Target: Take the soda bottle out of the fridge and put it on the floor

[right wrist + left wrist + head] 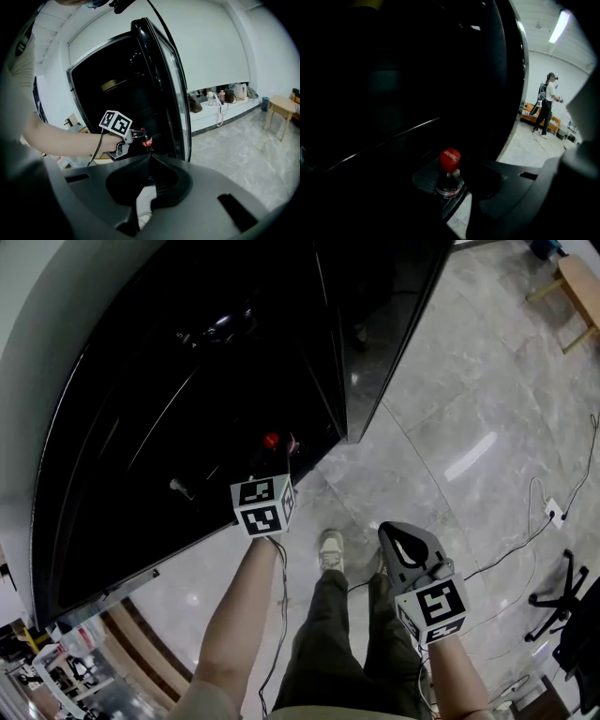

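Note:
A soda bottle (pixel 271 440) with a red cap stands low in the dark open fridge (pixel 169 418), near its right edge. My left gripper (pixel 279 448) reaches in to it. In the left gripper view the clear neck of the bottle (pixel 450 177) sits between the two pads of the left gripper (pixel 449 183), which press on it just below the cap. The right gripper view shows the left gripper (pixel 138 134) at the bottle (pixel 146 140) from the side. My right gripper (pixel 392 532) hangs shut and empty above the floor, well right of the fridge; its jaws (pixel 149 158) meet.
The fridge door (pixel 375 334) stands open to the right of the bottle. The person's shoe (pixel 330 549) is on the grey marble floor (pixel 450 418). Cables (pixel 553 512) and a chair base (pixel 561 596) lie at right, a wooden stool (pixel 577 282) far right. Another person (pixel 547 105) stands far off.

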`<state>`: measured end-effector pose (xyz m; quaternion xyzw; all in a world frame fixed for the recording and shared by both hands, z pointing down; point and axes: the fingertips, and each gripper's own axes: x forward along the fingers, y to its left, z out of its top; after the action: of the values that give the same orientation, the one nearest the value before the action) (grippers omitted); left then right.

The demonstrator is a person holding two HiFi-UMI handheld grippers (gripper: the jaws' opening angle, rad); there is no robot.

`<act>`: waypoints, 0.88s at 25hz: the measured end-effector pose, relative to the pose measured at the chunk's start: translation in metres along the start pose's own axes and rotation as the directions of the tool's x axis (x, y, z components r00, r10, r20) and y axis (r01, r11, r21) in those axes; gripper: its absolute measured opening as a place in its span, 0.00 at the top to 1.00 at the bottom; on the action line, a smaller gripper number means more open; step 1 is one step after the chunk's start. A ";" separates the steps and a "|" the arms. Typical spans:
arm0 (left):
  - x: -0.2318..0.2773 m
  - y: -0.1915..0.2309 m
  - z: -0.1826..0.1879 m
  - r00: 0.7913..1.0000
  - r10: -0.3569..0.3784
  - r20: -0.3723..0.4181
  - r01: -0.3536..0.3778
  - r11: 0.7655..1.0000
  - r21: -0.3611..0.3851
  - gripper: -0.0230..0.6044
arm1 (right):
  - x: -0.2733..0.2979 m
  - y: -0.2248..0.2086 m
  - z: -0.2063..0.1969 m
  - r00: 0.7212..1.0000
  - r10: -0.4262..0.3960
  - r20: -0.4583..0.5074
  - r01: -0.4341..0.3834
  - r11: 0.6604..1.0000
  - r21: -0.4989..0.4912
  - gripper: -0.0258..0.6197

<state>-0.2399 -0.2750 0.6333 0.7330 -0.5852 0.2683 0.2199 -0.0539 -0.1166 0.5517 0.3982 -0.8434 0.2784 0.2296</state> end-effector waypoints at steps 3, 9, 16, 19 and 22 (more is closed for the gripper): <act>-0.010 -0.016 0.010 0.999 -0.037 0.012 0.037 0.998 0.054 0.76 | -0.004 -0.001 0.002 1.000 -0.005 -0.004 0.005 1.000 0.004 0.96; -0.041 -0.054 0.033 0.991 -0.137 0.000 0.136 0.987 0.080 0.76 | -0.024 -0.006 0.003 1.000 -0.027 -0.011 0.027 1.000 0.007 0.96; -0.065 -0.108 0.038 0.970 -0.235 -0.062 0.243 0.951 0.190 0.76 | -0.046 -0.024 -0.010 0.995 -0.080 -0.059 0.080 0.997 -0.007 0.96; -0.066 -0.132 0.029 0.958 -0.269 -0.101 0.285 0.931 0.228 0.76 | -0.050 -0.039 -0.018 0.991 -0.119 -0.062 0.119 0.993 -0.010 0.96; -0.060 -0.156 0.014 0.945 -0.290 -0.150 0.321 0.908 0.268 0.76 | -0.052 -0.057 -0.031 0.984 -0.160 -0.078 0.159 0.987 -0.013 0.96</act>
<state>-0.0965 -0.2057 0.5827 0.8243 -0.4050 0.3518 0.1809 0.0265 -0.0984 0.5590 0.4524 -0.8000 0.2717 0.2854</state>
